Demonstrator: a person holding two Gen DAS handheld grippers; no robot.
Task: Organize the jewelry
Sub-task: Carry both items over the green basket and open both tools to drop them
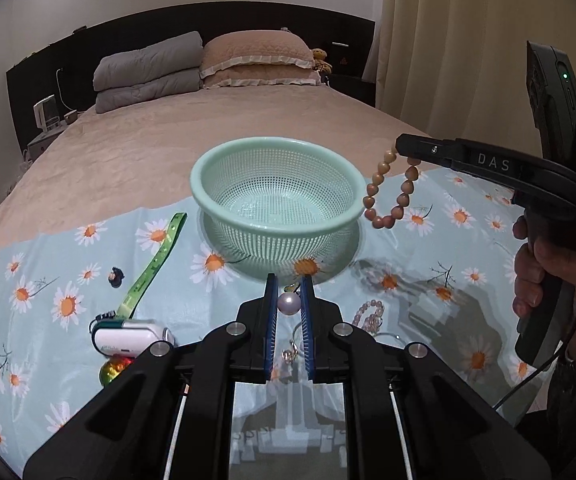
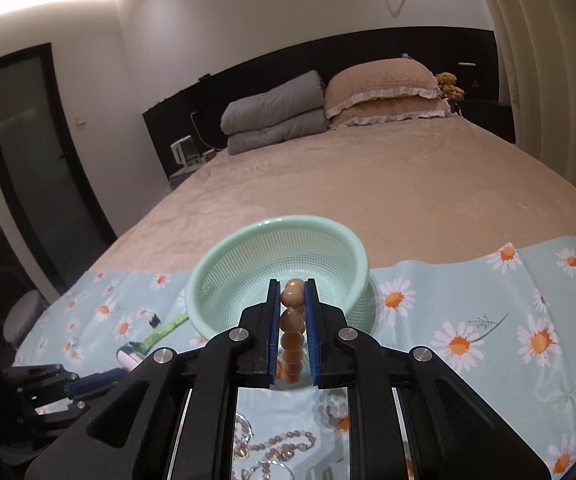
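The mint-green basket [image 1: 273, 196] sits empty on the daisy-print cloth [image 1: 63, 304] spread over the bed, and both loads are judged to be headed for it. The left gripper [image 1: 289, 304] is nearly closed, its blue pads pinching a single pale pearl [image 1: 289, 303] just short of the basket's near wall; a small gold fitting shows above the pearl, though the view is too cramped to say whether a chain or hook hangs from it. The right gripper [image 1: 402, 148], held in a person's hand [image 1: 536, 272], is likewise almost shut on a strand of tan heart-shaped beads, the bead bracelet [image 1: 390, 192], which dangles as a loose loop just beside the basket's right rim. The pearl is hard, round and smooth, so it would likely squirt out of an off-centre pinch; squeezing across its widest part seems safest. The bracelet is light and limp, will swing with any quick move, and is best taken by one or two beads as now. More jewelry, a pink beaded strand [image 1: 370, 314], lies on the cloth near the basket's front right.
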